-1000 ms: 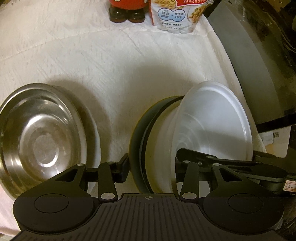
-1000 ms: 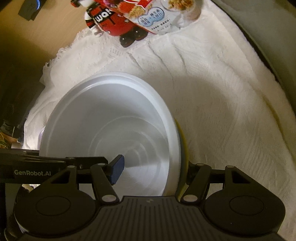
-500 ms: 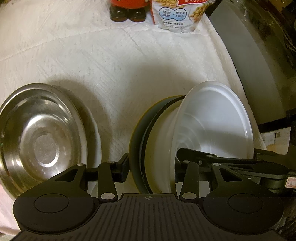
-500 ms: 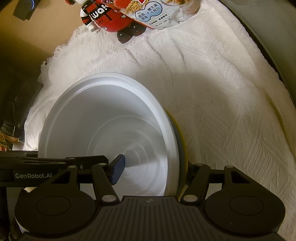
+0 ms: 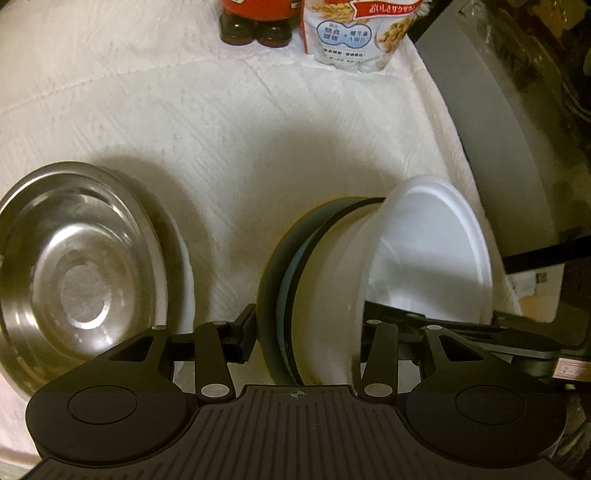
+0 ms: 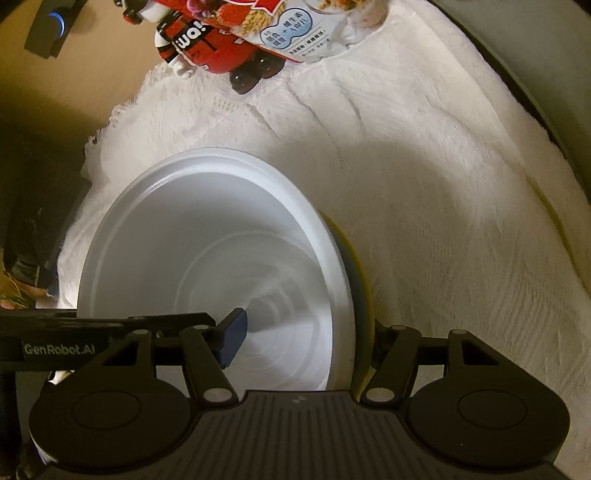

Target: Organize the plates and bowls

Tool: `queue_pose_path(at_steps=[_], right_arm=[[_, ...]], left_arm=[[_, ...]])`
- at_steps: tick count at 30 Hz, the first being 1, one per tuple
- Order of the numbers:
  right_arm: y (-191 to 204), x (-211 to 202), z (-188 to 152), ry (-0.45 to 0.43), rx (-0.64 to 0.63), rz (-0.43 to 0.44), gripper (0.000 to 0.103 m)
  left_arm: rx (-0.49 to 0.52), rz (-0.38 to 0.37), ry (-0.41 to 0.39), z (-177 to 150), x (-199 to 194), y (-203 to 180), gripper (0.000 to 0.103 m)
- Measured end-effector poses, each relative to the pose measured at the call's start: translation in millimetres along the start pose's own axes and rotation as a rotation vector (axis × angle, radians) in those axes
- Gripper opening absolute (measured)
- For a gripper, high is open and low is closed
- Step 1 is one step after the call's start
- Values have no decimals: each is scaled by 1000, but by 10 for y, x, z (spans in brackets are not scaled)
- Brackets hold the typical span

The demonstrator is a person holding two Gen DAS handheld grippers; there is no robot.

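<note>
— Steel bowl (image 5: 81,273) is on the left, sitting in a white plate (image 5: 184,280), flat on the cloth (image 5: 258,147). See it?

— Yep. And the rest of the dishes?

— Right beside it, apart from the steel one. White bowl (image 5: 436,251) is tipped on its side, mouth facing away from the steel bowl, w/ its back against a dark plate (image 5: 273,280) standing on edge. Both claws are on that stack.

— Left claw (image 5: 306,328) doing what?

— Its jaws are opening, w/ the dark plate and the bowl's outer wall between them. One finger (image 5: 245,332) is just beside the plate's rim, the other is hidden behind the bowl. Can't tell if the pads press.

— Right claw (image 6: 304,341)?

— About half spread, straddling the bowl from the other side. Blue pad (image 6: 232,339) is inside the bowl, deep near its bottom; the other finger is behind the dark rim. Can't tell if it's pinching either.

— Anything else?

— Red toy figure (image 6: 207,48) and a snack bag (image 6: 295,33) at the cloth's far edge, well apart from the dishes. Bare tabletop (image 6: 92,74) past that.
</note>
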State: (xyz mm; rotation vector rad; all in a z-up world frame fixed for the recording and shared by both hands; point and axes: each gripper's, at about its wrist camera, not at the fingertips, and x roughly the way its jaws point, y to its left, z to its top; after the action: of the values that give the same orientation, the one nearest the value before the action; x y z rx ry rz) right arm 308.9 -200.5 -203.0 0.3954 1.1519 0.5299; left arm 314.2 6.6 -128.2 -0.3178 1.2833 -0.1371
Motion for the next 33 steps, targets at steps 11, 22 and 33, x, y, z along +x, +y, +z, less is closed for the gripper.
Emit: queue_pose_path(at_steps=[11,22,33], right_arm=[[72,-8,-27,0,-12,-26,64],[135,39,6,18,-34,-35,64],[167,64,16,45,-7,-51,62]], left_arm=[[26,39,-14,-53,32,-61,48],[11,29,1,-46,33,-27,48],[7,37,15,-71,4,-26,48]])
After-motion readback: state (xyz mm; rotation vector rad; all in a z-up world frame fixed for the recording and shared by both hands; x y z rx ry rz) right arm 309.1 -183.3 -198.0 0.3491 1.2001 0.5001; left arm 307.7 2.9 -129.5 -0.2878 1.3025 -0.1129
